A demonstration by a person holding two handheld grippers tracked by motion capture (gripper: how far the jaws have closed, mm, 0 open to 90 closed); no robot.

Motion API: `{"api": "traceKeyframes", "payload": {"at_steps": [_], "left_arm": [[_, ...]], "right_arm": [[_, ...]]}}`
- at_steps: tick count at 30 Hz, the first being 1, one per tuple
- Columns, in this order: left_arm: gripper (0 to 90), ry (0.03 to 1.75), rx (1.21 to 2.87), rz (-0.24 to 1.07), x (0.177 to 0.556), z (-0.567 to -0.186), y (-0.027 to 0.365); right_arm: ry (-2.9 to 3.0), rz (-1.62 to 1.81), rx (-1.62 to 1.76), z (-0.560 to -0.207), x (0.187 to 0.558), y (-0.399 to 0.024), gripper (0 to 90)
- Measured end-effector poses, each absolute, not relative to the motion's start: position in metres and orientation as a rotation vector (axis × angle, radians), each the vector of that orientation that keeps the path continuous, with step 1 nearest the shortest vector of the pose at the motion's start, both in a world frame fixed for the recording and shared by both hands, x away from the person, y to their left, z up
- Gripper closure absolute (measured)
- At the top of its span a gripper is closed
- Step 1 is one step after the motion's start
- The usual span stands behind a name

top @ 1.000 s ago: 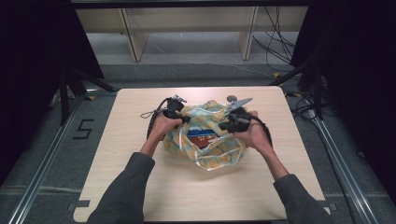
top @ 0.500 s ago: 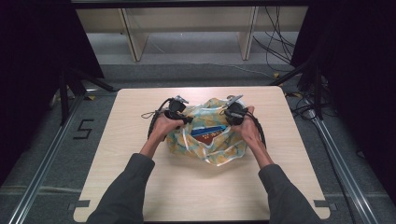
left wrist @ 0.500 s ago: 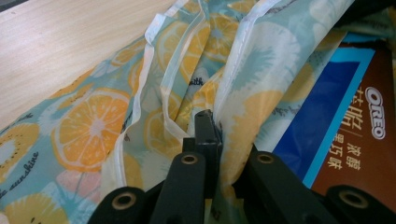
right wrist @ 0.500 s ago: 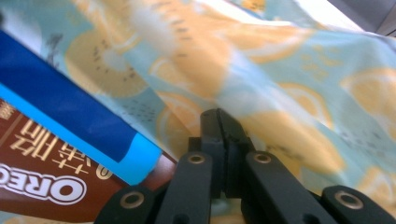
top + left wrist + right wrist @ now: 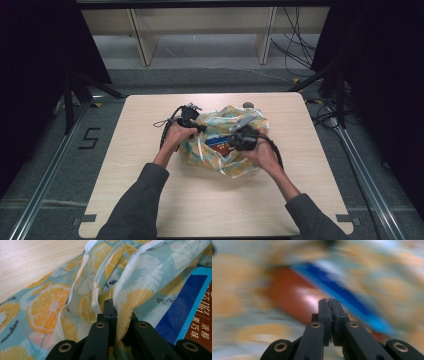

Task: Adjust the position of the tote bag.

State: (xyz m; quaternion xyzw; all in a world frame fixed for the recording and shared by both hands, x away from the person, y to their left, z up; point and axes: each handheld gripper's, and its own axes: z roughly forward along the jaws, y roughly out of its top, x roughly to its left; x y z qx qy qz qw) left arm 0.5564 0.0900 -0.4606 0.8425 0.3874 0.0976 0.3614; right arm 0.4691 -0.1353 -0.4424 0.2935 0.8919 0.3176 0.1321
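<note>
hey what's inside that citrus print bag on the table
Inside the citrus-print bag lies a blue and brown-red packet with printed characters; its lower part is covered by the bag's folds. The left gripper pinches the bag's edge. Whether anything lies beneath the packet is hidden.

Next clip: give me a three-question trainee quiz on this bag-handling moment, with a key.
1. True or false: the left gripper is clamped on the thin citrus-print plastic bag.
2. What lies inside that bag: (a) a blue and brown printed packet, (b) a green bottle, (c) a metal spoon?
3. How do the right gripper jaws stand?

Key: 1 true. 2 a. 3 shut, with nothing seen between them; the right gripper view is blurred.
</note>
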Motion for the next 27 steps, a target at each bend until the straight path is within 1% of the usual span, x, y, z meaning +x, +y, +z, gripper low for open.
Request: {"api": "traceKeyframes", "payload": {"at_steps": [1,2,5,6,7,8,9,10,11,12,13,15,18,21,23,24,25,26,27], "left_arm": [[85.8,1.004,2.163,0.245,0.557,-0.461,0.09],[86.0,1.016,2.149,0.226,0.557,-0.462,0.09],[85.9,1.018,2.155,0.241,0.557,-0.461,0.091],[85.9,1.02,2.159,0.242,0.556,-0.46,0.091],[85.8,1.022,2.164,0.235,0.557,-0.46,0.093],[85.8,1.03,2.161,0.235,0.557,-0.46,0.094],[86.0,1.03,2.161,0.235,0.557,-0.46,0.094],[86.2,1.032,2.162,0.23,0.558,-0.46,0.095],[86.2,1.05,2.154,0.233,0.558,-0.46,0.096],[86.4,1.054,2.142,0.232,0.559,-0.46,0.098],[86.4,1.053,2.149,0.23,0.559,-0.46,0.099],[86.1,1.058,2.137,0.227,0.559,-0.46,0.1],[82.6,1.045,2.146,0.2,0.557,-0.459,0.101],[78.5,1.019,2.167,0.209,0.552,-0.453,0.1],[78.7,1.004,2.168,0.216,0.551,-0.449,0.1],[78.9,1.013,2.167,0.22,0.551,-0.448,0.098],[79.1,1.013,2.167,0.22,0.551,-0.448,0.098],[79.4,1.026,2.151,0.233,0.551,-0.449,0.096],[79.6,1.021,2.159,0.234,0.552,-0.45,0.096]], "right_arm": [[2.6,0.965,0.848,-0.445,0.457,-0.125,89.2],[2.651,1.081,0.7,-0.449,0.44,-0.108,89.7],[2.715,1.157,0.601,-0.449,0.413,-0.081,90.0],[2.715,1.157,0.601,-0.449,0.413,-0.081,90.0],[2.741,1.128,0.505,-0.454,0.396,-0.064,90.0],[2.742,1.079,0.447,-0.46,0.389,-0.055,90.0],[2.764,1.028,0.503,-0.466,0.38,-0.05,90.0],[2.793,1.001,0.482,-0.474,0.378,-0.046,90.0],[2.793,1.001,0.482,-0.474,0.378,-0.046,90.0],[2.841,0.952,0.421,-0.491,0.377,-0.043,90.0],[2.859,0.95,0.435,-0.496,0.376,-0.044,90.0],[2.856,0.998,0.461,-0.494,0.377,-0.051,90.0],[2.778,1.133,0.486,-0.467,0.385,-0.07,89.7],[2.662,1.225,0.574,-0.437,0.399,-0.1,88.9],[2.585,1.158,0.633,-0.424,0.412,-0.12,88.9],[2.55,1.11,0.668,-0.424,0.42,-0.128,88.9],[2.55,1.11,0.668,-0.424,0.42,-0.128,88.9],[2.495,0.968,0.733,-0.428,0.439,-0.142,89.0],[2.467,0.869,0.735,-0.431,0.448,-0.149,89.5]]}}
